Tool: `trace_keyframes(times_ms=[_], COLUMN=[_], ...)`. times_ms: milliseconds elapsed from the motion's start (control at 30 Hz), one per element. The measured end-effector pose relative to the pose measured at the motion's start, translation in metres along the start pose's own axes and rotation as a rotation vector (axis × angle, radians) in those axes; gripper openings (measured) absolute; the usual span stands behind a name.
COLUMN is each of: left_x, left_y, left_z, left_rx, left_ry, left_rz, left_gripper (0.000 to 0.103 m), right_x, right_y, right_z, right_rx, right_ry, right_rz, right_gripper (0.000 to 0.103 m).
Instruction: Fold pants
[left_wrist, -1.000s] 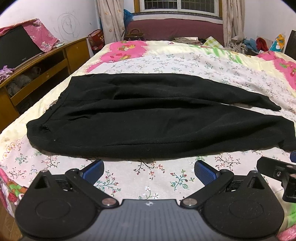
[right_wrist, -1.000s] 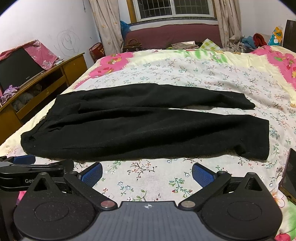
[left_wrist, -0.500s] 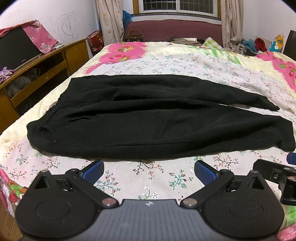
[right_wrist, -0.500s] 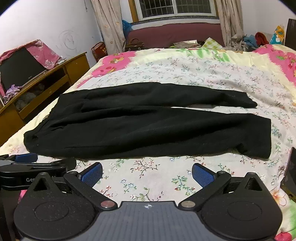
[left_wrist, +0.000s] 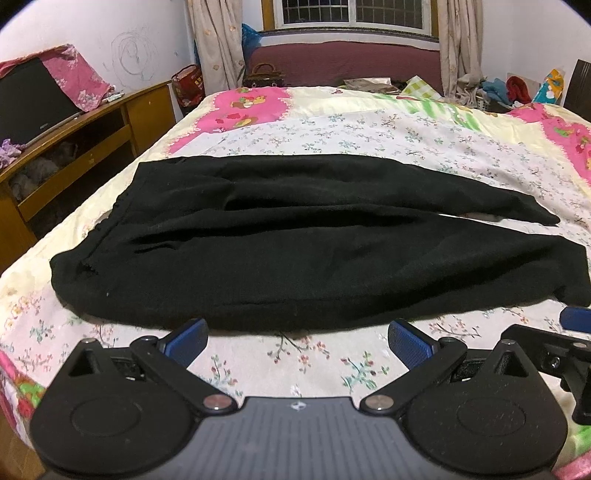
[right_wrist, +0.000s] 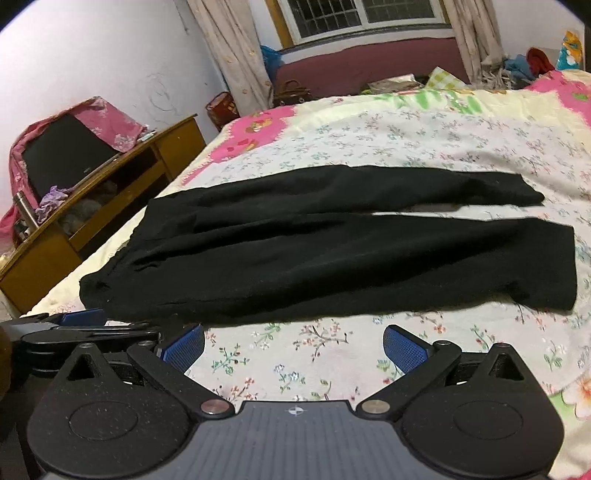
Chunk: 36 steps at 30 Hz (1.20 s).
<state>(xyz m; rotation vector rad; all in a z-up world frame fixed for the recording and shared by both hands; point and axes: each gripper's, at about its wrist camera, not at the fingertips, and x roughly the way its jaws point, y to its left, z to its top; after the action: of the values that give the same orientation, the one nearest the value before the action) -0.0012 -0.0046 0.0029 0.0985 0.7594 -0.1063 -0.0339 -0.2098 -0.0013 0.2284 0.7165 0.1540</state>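
Pants (left_wrist: 295, 251) lie spread flat on the bed (left_wrist: 369, 125), waistband at the left, both legs running out to the right with a narrow strip of sheet showing between the cuffs. No fold is made: the two legs lie side by side, not stacked, and the length is undoubled. By my judgement the task stands at its start, with the leg-over-leg fold and the lengthwise folds all left to do

Left claw (left_wrist: 295, 338) hovers over the sheet just short of the near edge of the cloth, blue pads set wide, holding nothing. Right claw (right_wrist: 293, 345) hovers likewise toward the cuff end, also wide and empty. Neither touches the cloth

Count: one pair of pants, two legs, two claws, one bed. Beside the bed, one wooden cabinet (left_wrist: 74, 147) carrying one dark screen (left_wrist: 33, 99)
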Motion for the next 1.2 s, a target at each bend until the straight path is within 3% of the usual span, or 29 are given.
trace_keyframes(times_ms=[167,467,700,967,1200], left_x=[0.018,0.059,0.101,0.150,0.194], left_y=[0.007,0.036,0.046,0.089,0.127], left_z=[0.015,0.050,0.079,0.140,0.187], left_rx=[0.033,-0.010,0.083,0.130,0.182], left_ry=[-0.012,-0.016,-0.021,-0.038,-0.017], left_rz=[0.010,-0.031,-0.003,0.048,0.044], left_gripper=[0.103,0.103,0.103,0.103,0.103], right_x=[0.015,0.054,0.102,0.166,0.212], right_y=[-0.007,-0.018,-0.017,0.011,0.038], right_z=[0.021,0.065,0.100,0.158,0.195], right_rx=[-0.031,-0.091,-0.185,-0.306,-0.364], right_ry=[0.010,0.005,0.047,0.093,0.152], right_rz=[-0.013,0.000,0.050,0.153,0.201], right_gripper=[0.093,0.091,0.087,0.085,0.085])
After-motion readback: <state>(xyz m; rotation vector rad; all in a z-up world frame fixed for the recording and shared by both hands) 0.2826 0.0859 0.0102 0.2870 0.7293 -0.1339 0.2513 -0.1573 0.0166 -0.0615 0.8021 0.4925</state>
